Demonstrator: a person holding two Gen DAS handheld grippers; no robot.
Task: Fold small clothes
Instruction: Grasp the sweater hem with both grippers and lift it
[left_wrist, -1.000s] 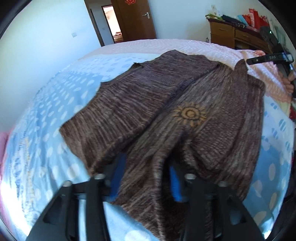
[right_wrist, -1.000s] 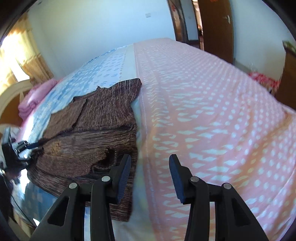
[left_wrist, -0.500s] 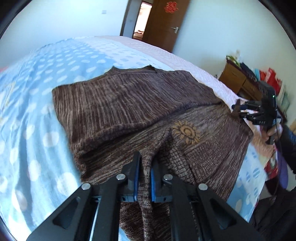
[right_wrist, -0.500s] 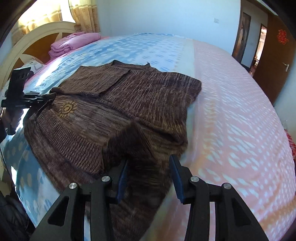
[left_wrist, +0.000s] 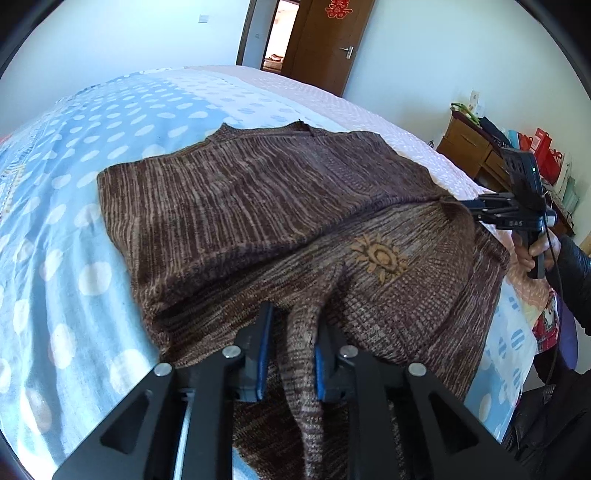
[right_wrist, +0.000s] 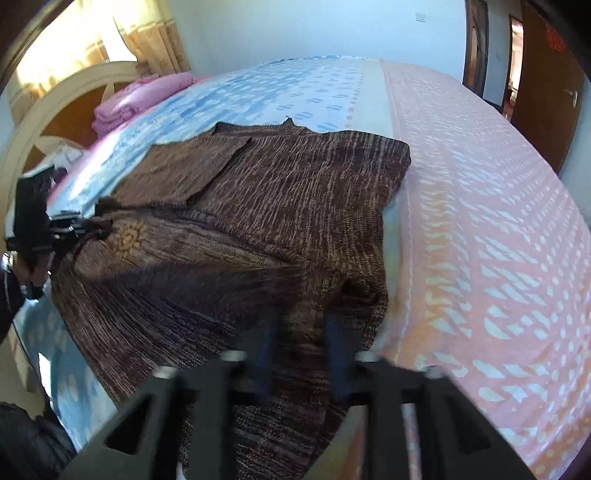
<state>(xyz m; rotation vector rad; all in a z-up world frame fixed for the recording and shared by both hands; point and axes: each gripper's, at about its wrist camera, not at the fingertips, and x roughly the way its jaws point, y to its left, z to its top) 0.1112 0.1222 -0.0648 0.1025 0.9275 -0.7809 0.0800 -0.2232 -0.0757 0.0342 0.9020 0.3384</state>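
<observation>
Left wrist: both tongs (left_wrist: 291, 345) (right_wrist: 301, 332) pinch ridges of ribbed brown knit sweater (left_wrist: 258, 206), left loosening.

The sweater (left_wrist: 258, 206) lies spread on the bed (left_wrist: 55, 258), near its foot edge, across the middle line of the bedcover. A stack of folded bedding (right_wrist: 140, 99) lies at the head end of the bed, before the headboard (right_wrist: 48, 122). A wooden cabinet (left_wrist: 476, 155) stands beside the bed, against the wall. The door (left_wrist: 332, 44) is behind the far side of the bed.
</observation>
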